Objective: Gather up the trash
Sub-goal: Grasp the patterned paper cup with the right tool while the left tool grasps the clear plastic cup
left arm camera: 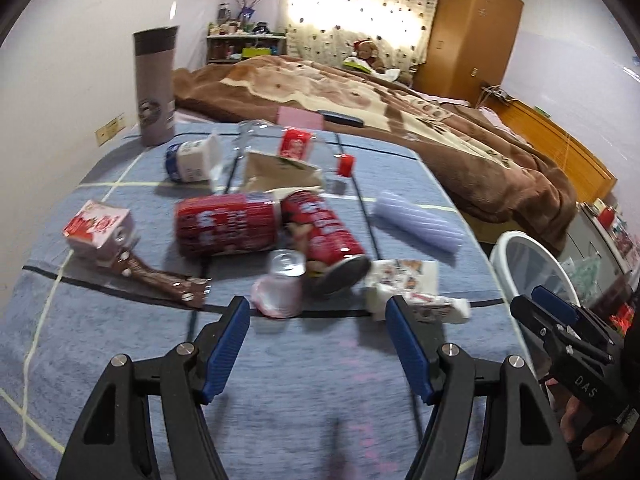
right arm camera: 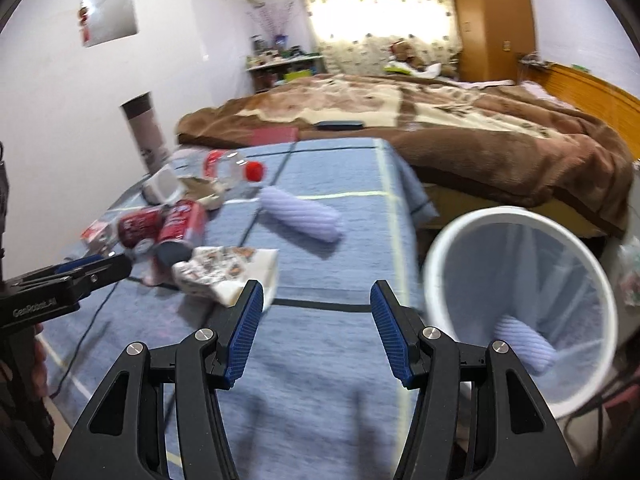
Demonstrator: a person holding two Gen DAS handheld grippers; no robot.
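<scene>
On my left, the left gripper [left arm camera: 318, 314] hangs spread and empty over the blue-clothed desk [left arm camera: 120, 340], just short of the trash: two red cans [left arm camera: 272, 228], a pink cup [left arm camera: 282, 290], a crumpled wrapper [right arm camera: 224, 270]. My right gripper [right arm camera: 316, 300] is likewise spread, empty. Far right, the white bin [right arm camera: 520, 308] stands beside the desk and holds one lilac roll [right arm camera: 524, 346].

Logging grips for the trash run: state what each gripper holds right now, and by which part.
Nothing is held. The left gripper and the right gripper both stand open above the blue cloth, with nothing between their pads.
</scene>
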